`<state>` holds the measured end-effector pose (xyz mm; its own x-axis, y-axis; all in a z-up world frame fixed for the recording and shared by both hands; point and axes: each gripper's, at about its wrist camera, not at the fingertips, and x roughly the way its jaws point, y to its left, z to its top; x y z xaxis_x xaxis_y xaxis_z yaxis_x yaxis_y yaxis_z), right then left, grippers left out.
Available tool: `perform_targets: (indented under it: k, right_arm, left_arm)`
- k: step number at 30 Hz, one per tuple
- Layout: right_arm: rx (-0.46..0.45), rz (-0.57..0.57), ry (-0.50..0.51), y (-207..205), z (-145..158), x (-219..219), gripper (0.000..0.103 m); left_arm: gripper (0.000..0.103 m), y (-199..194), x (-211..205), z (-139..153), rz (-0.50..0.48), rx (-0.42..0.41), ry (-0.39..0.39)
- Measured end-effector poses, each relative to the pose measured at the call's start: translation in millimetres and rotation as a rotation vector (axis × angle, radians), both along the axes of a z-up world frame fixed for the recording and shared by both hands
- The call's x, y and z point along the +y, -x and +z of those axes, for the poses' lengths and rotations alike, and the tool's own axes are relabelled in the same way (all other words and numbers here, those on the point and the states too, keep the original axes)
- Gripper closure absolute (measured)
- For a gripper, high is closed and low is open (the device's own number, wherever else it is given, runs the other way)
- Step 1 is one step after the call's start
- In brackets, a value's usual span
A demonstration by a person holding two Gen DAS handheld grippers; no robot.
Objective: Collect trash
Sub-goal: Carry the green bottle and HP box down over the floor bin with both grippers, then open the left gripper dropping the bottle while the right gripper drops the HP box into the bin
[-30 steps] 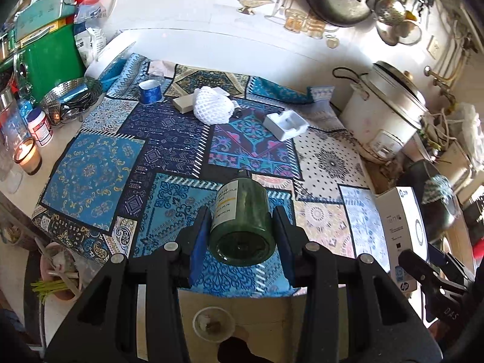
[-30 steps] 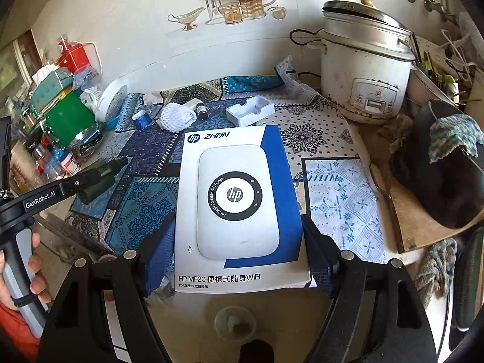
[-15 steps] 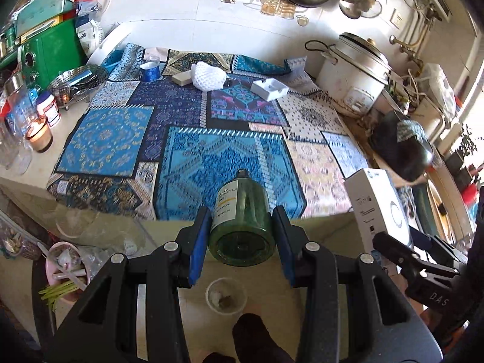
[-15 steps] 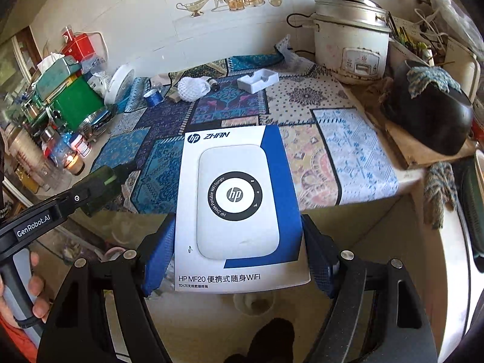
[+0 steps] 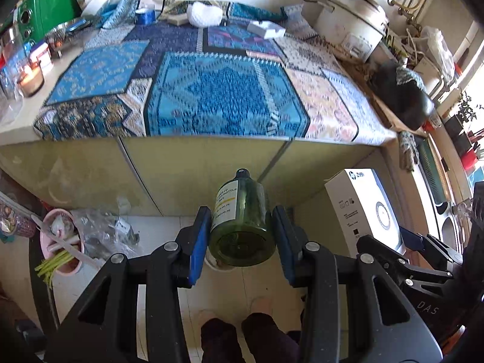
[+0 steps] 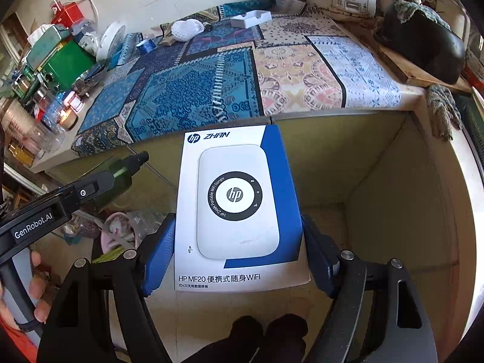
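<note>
While both pairs of tongs tilt down past the tabletop [image 5: 18, 127] edge toward the floor, each is clenched on one piece of trash. The left tongs [image 5: 240, 239] grip a green glass bottle [image 5: 242, 227] across its belly, neck pointing away. The right tongs [image 6: 239, 254] grip a white and blue box [image 6: 239, 205] by its side edges.

The bottle, being smooth and round, could slide forward out of the pads at this downward tilt and break on the tiles. The box, held only near its lower end, could pivot or drop.

No bin is clearly identifiable. A small white cup-like container [image 5: 219, 264] sits mostly hidden beneath the bottle. More litter lies far back on the patterned cloth [image 5: 224, 93], blurred.
</note>
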<state>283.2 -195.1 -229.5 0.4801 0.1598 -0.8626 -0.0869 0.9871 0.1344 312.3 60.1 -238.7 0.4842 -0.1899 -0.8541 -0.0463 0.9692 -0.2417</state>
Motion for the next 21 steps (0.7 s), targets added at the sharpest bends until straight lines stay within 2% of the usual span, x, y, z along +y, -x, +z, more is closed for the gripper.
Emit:
perform_targets:
  k: [4, 9, 16, 21]
  right_arm:
    - [0.048, 0.005, -0.005, -6, -35, -16, 0.028]
    - [0.111, 0.021, 0.006, -23, -98, -37, 0.027]
    - [0.218, 0.062, 0.005, -49, -212, -53, 0.027]
    - [0.301, 0.106, -0.021, -60, -297, -48, 0.027]
  left_arm:
    - [0.062, -6, -12, -39, 0.008, 0.049, 0.0]
    - [0.062, -20, -31, -107, 0.032, 0.11, 0.004]
    - [0.062, -32, -44, -222, 0.078, 0.184, 0.031]
    - [0.062, -34, -43, -310, 0.109, 0.242, 0.045]
